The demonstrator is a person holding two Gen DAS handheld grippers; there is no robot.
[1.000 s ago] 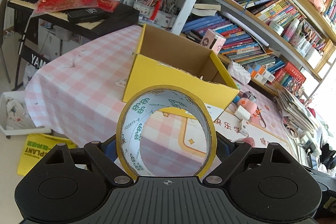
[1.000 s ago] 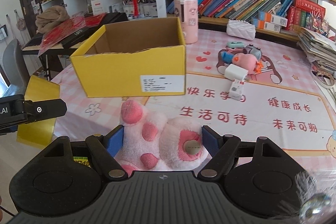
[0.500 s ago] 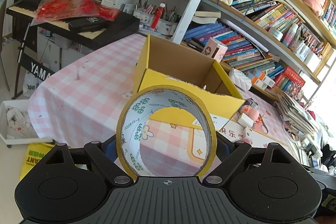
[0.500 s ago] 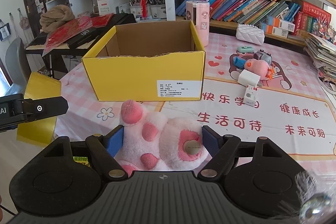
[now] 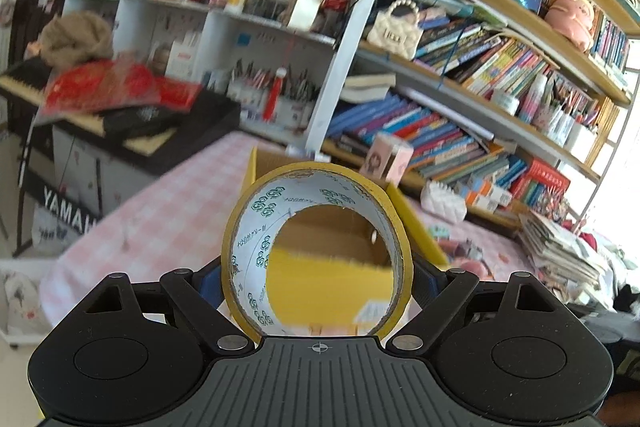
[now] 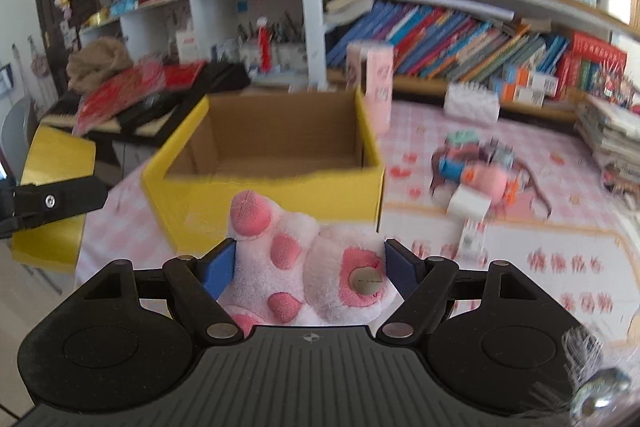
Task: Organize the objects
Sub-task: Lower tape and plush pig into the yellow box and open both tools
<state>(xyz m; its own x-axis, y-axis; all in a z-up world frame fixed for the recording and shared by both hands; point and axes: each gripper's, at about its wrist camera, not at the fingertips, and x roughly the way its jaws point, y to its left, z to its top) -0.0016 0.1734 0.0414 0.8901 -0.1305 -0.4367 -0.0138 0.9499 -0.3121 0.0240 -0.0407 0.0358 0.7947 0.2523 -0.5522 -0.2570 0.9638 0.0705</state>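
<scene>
Tape roll [image 5: 316, 251] and pink plush paw [image 6: 308, 267] are both in hand, one per gripper, and neither is in the yellow cardboard box [image 6: 276, 163] yet. The left gripper [image 5: 316, 279] clamps the roll by its two flat sides, with the hole facing forward, so the box shows through it straight ahead and a little below. The right gripper [image 6: 310, 267] squeezes the plush paw between its blue pads, toe pads facing up; the box stands directly ahead of it on the pink checked tablecloth [image 6: 540, 147], open side up, and what can be seen of its inside looks bare.

Judging from this, the sorting is at an early stage: two things are picked up and carried toward the box, and nothing visible has been dropped in. Further ahead and to the right of the right gripper, a small heap of toys [image 6: 480, 171] and a white block [image 6: 468, 203] lie loose on the table, likely still to be gathered. The background is blurred, so finer detail there is unclear.
</scene>
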